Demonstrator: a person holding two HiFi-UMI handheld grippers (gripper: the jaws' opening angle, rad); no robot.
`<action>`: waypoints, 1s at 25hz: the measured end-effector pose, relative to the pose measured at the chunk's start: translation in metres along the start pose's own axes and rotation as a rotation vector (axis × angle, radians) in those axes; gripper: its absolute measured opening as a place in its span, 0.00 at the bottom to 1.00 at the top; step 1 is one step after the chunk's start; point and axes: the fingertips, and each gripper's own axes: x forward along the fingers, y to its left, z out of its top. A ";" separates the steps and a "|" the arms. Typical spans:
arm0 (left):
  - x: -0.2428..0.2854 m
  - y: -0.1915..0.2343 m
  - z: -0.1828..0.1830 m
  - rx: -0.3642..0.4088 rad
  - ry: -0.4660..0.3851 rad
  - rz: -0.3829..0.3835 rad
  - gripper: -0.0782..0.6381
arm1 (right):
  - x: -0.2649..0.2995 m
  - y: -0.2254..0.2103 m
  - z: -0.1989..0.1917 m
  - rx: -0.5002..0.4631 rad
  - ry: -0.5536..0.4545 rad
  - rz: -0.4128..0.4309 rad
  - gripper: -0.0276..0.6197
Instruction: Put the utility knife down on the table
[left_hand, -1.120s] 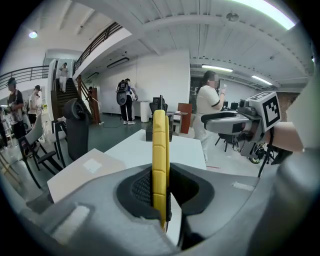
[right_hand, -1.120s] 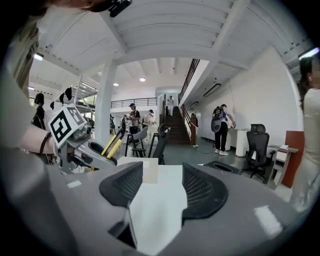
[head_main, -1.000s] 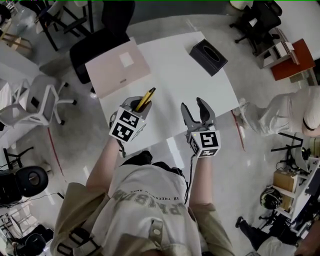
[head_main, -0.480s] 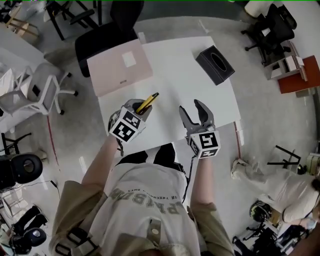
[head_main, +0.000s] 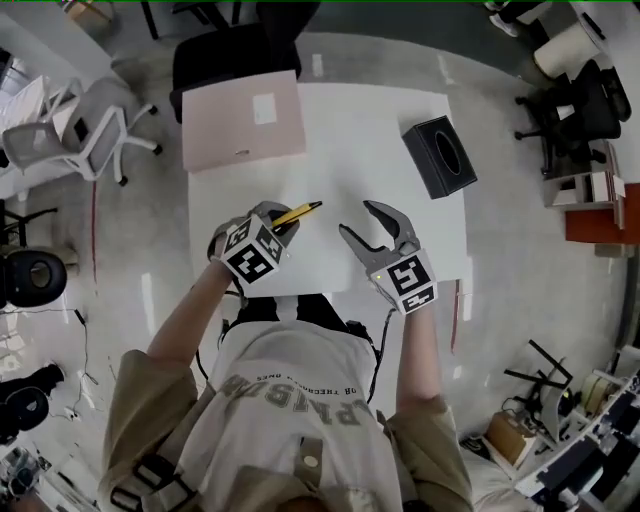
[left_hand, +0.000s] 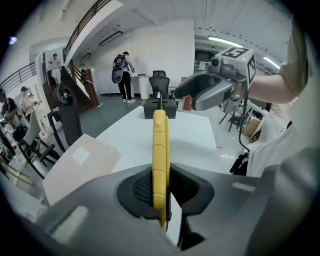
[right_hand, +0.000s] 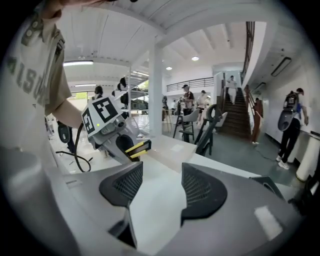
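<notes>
A yellow utility knife sticks out of my left gripper, which is shut on it over the near part of the white table. In the left gripper view the knife runs straight up between the jaws, clamped near its lower end. My right gripper is open and holds nothing, a short way right of the knife and angled toward it. From the right gripper view I see its own gripper with the table between the pads, and the knife with the left gripper beyond.
A pink flat box lies at the table's far left and a black tissue box at its far right edge. A black chair stands behind the table and a white chair to the left. People stand in the background of both gripper views.
Both grippers have dropped toward the table. The knife has tipped from steeply upright to a flatter slant pointing right. The right gripper has swung round toward the left.
</notes>
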 end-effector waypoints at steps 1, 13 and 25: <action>0.003 -0.003 0.000 0.005 0.011 0.001 0.17 | 0.002 0.000 0.002 -0.029 0.002 0.037 0.39; 0.035 -0.042 -0.009 0.058 0.135 -0.012 0.17 | 0.029 0.039 -0.020 -0.426 0.231 0.456 0.39; 0.039 -0.059 -0.040 0.168 0.238 -0.027 0.17 | 0.054 0.083 -0.057 -0.484 0.403 0.699 0.33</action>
